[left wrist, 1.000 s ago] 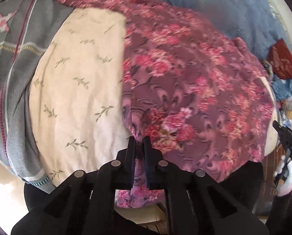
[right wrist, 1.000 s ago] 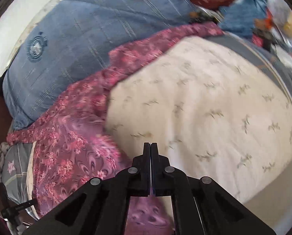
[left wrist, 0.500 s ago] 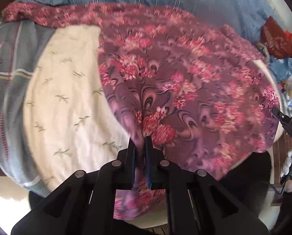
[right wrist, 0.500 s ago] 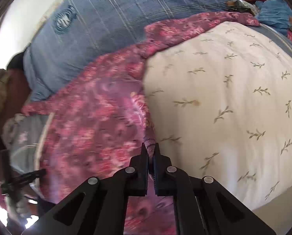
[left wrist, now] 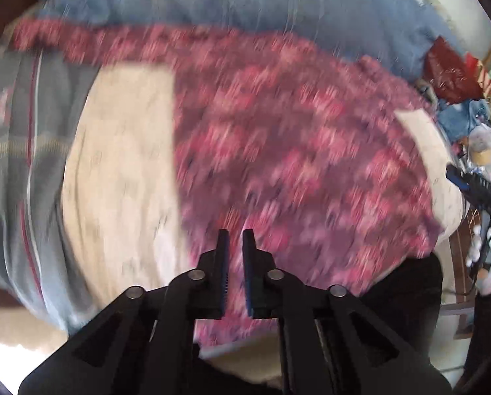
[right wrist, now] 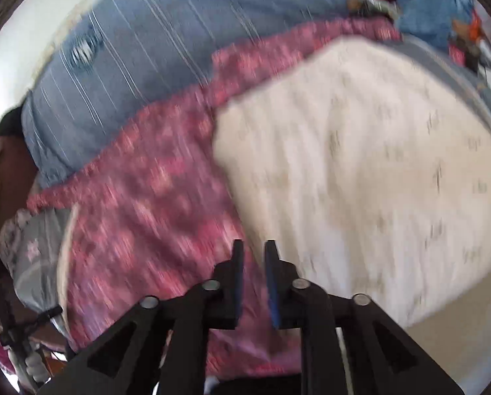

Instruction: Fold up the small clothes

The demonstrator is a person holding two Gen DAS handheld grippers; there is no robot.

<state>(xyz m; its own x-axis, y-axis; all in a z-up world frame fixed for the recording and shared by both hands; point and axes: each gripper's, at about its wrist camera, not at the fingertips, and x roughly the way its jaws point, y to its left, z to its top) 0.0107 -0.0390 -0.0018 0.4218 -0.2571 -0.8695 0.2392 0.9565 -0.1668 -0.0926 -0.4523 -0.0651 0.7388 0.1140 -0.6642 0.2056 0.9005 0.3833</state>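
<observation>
A purple-pink floral garment (left wrist: 294, 151) lies spread flat on a cream leaf-print cloth (left wrist: 120, 164); the view is motion-blurred. My left gripper (left wrist: 235, 240) hovers over the garment's near edge, jaws slightly apart with nothing between them. In the right wrist view the same garment (right wrist: 153, 217) lies left of the cream cloth (right wrist: 360, 164). My right gripper (right wrist: 253, 250) is above the garment's edge, jaws apart and empty.
A blue striped blanket (left wrist: 245, 0) lies behind the garment. A grey patterned cloth (left wrist: 18, 151) is at the left. Red and blue clutter (left wrist: 452, 75) sits at the far right. The other gripper (left wrist: 476, 184) shows at the right edge.
Both grippers have opened and let go of the floral garment, which now lies flat. Both have pulled back slightly; the views are blurred by motion.
</observation>
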